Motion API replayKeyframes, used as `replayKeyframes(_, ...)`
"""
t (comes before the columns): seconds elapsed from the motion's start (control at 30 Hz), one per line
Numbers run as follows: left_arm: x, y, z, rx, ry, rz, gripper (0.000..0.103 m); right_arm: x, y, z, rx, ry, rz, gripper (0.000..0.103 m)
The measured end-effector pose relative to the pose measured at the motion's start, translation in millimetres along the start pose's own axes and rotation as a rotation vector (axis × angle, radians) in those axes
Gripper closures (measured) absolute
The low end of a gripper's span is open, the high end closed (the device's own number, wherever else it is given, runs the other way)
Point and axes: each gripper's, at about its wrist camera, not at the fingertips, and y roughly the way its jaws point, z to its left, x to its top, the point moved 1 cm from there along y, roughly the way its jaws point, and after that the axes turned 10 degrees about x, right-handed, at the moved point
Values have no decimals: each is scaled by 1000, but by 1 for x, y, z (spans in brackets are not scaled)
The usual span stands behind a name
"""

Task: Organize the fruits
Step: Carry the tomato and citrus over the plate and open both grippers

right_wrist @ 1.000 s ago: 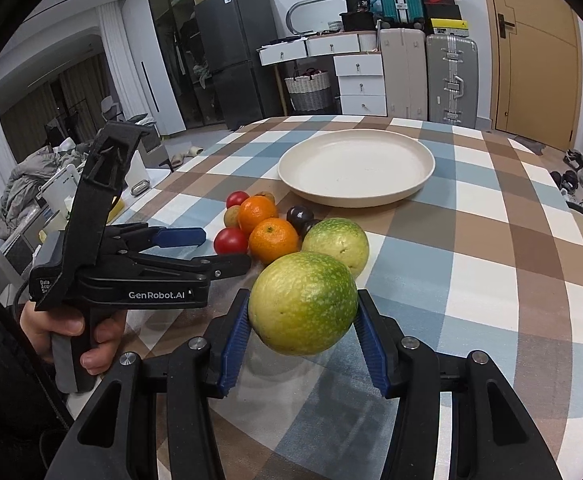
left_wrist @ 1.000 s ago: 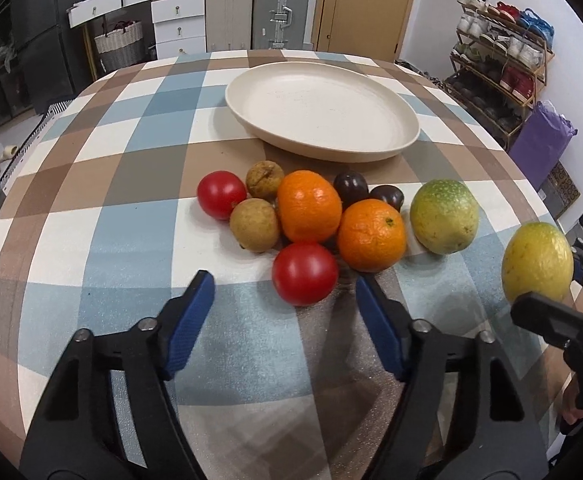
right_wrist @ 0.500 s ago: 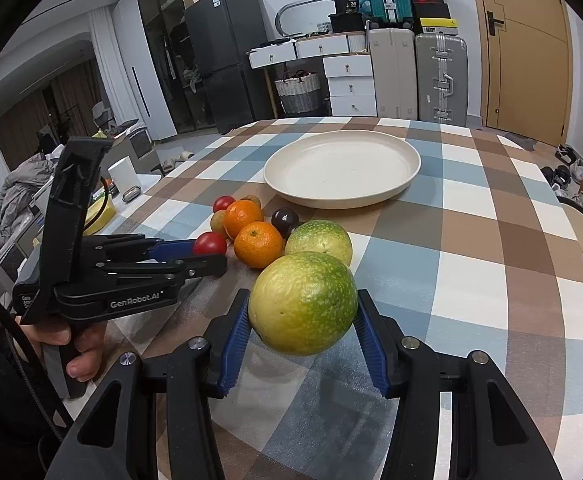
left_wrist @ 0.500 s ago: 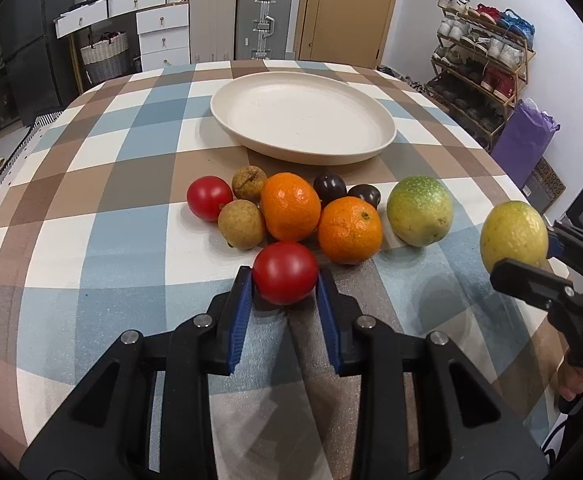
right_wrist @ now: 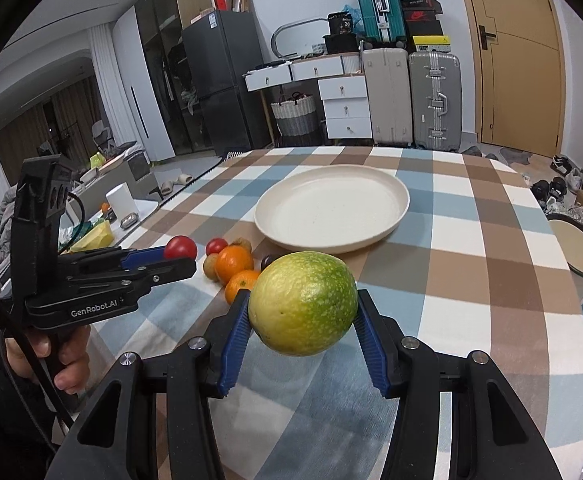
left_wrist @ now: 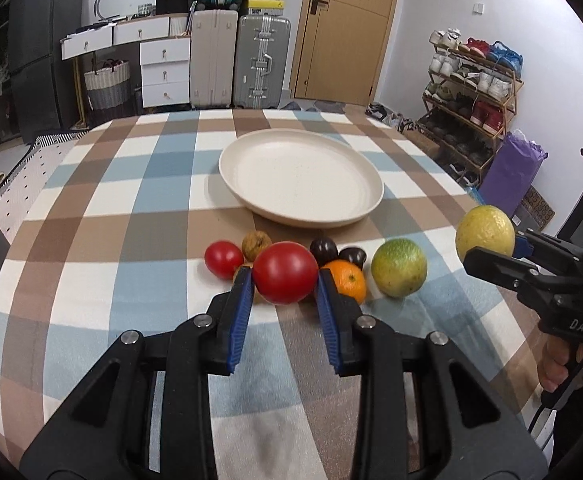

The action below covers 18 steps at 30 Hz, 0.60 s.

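Note:
My left gripper (left_wrist: 284, 280) is shut on a red tomato (left_wrist: 285, 272) and holds it above the table, in front of the fruit cluster. My right gripper (right_wrist: 302, 312) is shut on a yellow-green citrus fruit (right_wrist: 303, 302), also lifted; the same fruit shows at the right of the left wrist view (left_wrist: 485, 230). On the table lie a second tomato (left_wrist: 223, 259), an orange (left_wrist: 345, 280), a green citrus (left_wrist: 399, 267), two dark plums (left_wrist: 323, 250) and a brown fruit (left_wrist: 256, 243). An empty cream plate (left_wrist: 303, 178) sits behind them.
The checked tablecloth (left_wrist: 103, 216) covers the round table. Suitcases (left_wrist: 263, 64), drawers and a door stand behind it, a shoe rack (left_wrist: 471, 92) to the right. A second round dish (right_wrist: 581, 246) lies low beyond the table's right edge.
My left gripper closed on the near tomato and lifted it off the table. My right gripper kept holding the yellow-green citrus and rose a little.

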Motion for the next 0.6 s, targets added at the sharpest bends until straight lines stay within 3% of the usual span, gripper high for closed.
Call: replayKeyframes(0.6,49,25,1,16,12,-70,74,47,12,-24,15,-4,-95,51)
